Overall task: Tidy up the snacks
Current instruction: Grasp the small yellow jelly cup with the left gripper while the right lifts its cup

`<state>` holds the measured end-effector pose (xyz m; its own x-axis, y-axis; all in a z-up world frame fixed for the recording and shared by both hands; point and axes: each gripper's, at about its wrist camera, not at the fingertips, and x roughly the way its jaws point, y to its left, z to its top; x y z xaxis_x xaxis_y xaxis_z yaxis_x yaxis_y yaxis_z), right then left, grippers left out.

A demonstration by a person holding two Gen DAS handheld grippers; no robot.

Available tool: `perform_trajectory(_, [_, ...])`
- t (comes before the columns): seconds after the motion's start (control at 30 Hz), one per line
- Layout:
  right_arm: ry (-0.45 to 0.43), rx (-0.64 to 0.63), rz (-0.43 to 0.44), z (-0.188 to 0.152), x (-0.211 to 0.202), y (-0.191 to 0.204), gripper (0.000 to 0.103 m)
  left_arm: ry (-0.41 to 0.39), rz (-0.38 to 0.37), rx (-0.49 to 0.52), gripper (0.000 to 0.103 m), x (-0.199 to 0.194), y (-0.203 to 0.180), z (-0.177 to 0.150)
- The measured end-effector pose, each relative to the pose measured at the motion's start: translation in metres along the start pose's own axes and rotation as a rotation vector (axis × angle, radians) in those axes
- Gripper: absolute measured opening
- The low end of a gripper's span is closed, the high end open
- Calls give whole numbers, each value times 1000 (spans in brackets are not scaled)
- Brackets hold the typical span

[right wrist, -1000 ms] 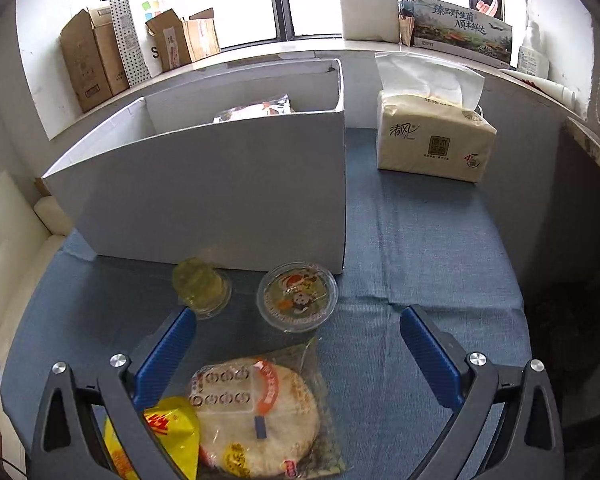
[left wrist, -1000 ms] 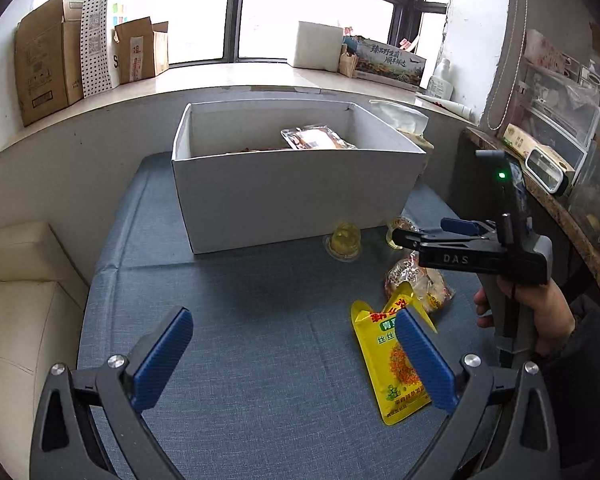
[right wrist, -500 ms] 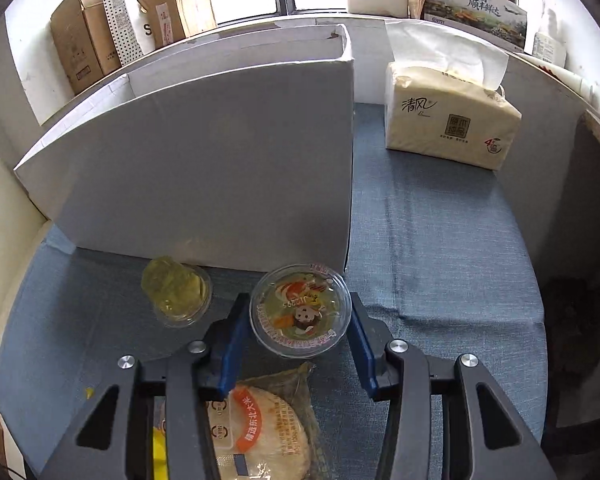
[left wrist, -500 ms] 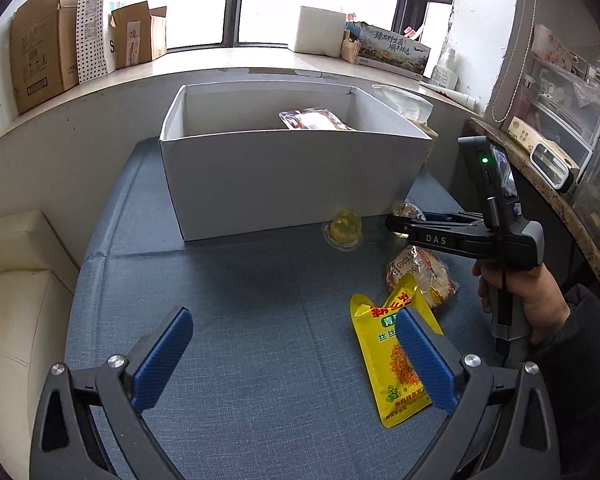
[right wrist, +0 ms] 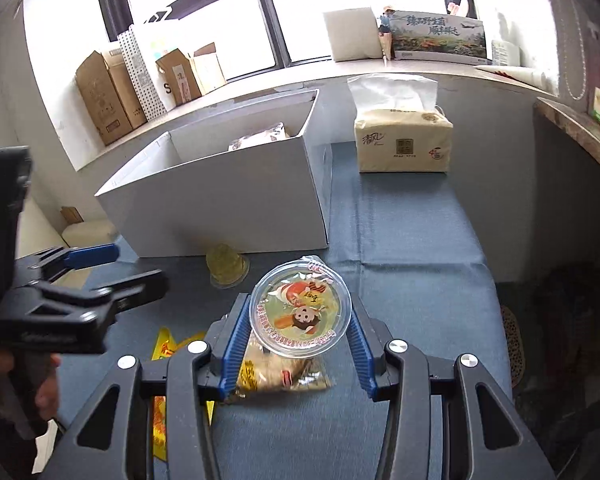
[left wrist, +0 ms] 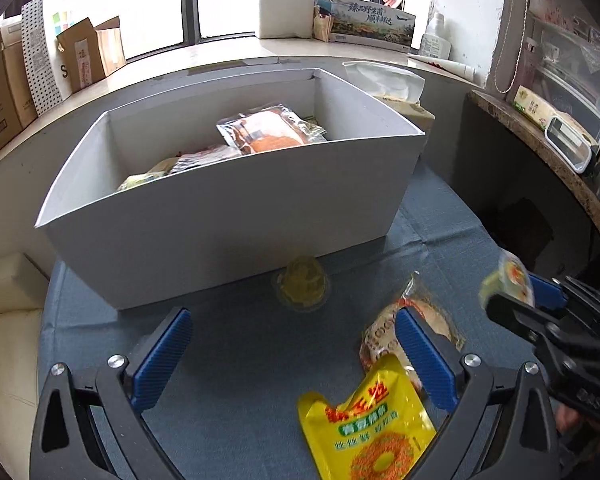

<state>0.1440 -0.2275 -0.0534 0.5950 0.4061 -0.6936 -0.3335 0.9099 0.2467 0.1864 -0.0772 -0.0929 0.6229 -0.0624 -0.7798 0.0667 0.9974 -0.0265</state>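
White box (right wrist: 228,200) wall ahead, open top, bare cloth (right wrist: 412,240) to its right

In the left wrist view the jelly cup (left wrist: 507,278) at three o'clock is motion-blurred, the yellow packet (left wrist: 374,426) runs off the edge at five o'clock, and the white box's (left wrist: 228,216) near wall hides most of the snacks (left wrist: 266,130) inside.

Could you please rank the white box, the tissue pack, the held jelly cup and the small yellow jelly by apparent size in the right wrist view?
1. white box
2. tissue pack; jelly cup looks similar but sits nearer the camera, so unsure
3. small yellow jelly
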Motion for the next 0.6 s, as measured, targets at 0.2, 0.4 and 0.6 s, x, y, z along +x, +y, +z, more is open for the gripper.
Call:
perform_trajectory(0.2, [-47, 96, 29, -18, -29, -13, 50, 41, 61, -28, 103, 53, -4, 13])
perform_trajectory(0.4, [-49, 117, 42, -24, -33, -16, 50, 80, 68, -29, 60, 75, -5, 10])
perform_trajectory(0.6, [-49, 94, 53, -29, -33, -11, 50, 47, -7, -72, 37, 70, 5, 5])
